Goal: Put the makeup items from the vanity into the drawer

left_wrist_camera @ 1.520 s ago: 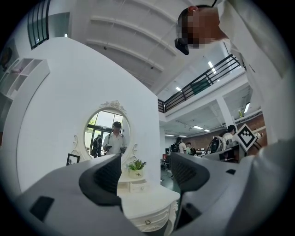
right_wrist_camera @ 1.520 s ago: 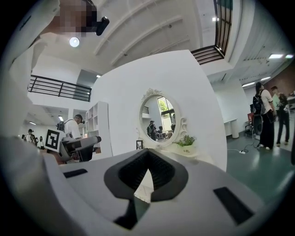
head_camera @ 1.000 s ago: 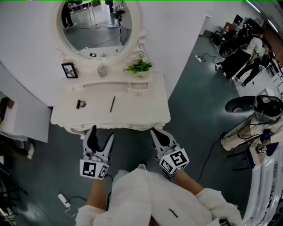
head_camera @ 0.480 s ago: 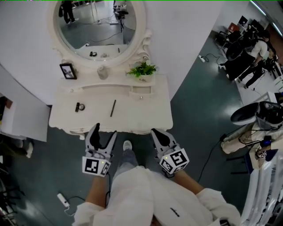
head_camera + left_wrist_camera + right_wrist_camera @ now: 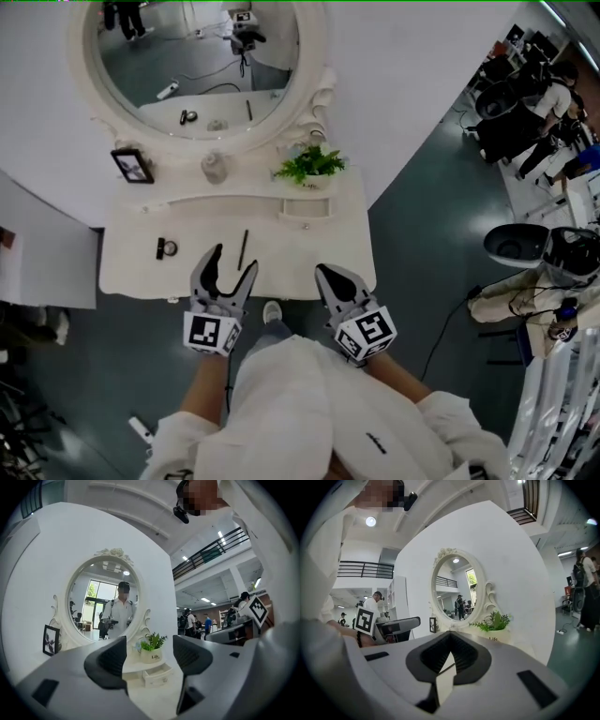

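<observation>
White vanity (image 5: 305, 251), black pencil (image 5: 243, 248), green plant (image 5: 312, 164)

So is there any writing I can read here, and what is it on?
"Life": on the white plant pot on the vanity.
Cubes on the left claw and right claw: square patterns only, no words.
Framed picture: too small to read.

Head view steeply down over vanity (image 5: 292, 251); gripper views face shared mirror (image 5: 197, 66).

We wear a white coat (image 5: 309, 403) behind our pale grey left gripper (image 5: 233, 259) and right gripper (image 5: 325, 274), each black-padded, with a black-and-white marker cube (image 5: 211, 332) at its rear.
</observation>
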{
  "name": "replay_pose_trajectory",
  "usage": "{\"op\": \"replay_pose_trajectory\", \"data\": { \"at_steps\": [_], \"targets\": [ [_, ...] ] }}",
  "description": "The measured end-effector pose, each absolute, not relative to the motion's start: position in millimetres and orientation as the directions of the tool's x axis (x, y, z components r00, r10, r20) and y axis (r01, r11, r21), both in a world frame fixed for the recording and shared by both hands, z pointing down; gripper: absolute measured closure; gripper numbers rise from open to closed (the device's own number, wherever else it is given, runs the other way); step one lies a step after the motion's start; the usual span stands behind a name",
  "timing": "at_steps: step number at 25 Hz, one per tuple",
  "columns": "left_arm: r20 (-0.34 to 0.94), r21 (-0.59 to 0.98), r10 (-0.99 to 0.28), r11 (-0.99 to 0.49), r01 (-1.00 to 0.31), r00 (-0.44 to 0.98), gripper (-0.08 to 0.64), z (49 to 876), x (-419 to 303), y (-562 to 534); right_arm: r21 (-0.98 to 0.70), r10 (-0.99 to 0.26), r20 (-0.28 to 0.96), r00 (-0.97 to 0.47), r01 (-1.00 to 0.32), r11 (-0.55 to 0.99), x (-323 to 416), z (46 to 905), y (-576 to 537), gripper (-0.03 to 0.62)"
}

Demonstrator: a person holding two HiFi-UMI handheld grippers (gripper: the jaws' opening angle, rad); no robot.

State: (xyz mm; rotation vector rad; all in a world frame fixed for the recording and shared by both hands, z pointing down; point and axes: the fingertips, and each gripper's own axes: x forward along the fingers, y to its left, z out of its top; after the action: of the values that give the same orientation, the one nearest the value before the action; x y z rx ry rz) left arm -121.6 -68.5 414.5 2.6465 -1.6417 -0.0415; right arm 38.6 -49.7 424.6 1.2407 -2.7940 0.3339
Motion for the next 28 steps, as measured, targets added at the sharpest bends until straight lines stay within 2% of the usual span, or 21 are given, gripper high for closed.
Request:
{"op": "replay_pose_trajectory", "data": {
  "at_steps": [12,18,28],
  "targets": [
    [0.226,0.113,-0.873,-0.417,-0.902,0.432,0.239,510,-141,-155,-0.236,-0.65,0.291,-0.702,-0.711,0.662,-32,493,-138,0.575],
    [0.362,0.159,-0.82,-0.414,-0.896,0.443,0.241,569,-144,-162,-0.278,-0.62,0.359,-0.698,-0.714,0.643,-54,530,-150,0.575],
    [0.498,0.186,-0.775,-0.343,-0.921,0.39,0.259,633,-143,-171,-0.335,-0.529,0.426,-0.734,-0.671,0.662,-73,583,-156,0.575]
  ]
}}
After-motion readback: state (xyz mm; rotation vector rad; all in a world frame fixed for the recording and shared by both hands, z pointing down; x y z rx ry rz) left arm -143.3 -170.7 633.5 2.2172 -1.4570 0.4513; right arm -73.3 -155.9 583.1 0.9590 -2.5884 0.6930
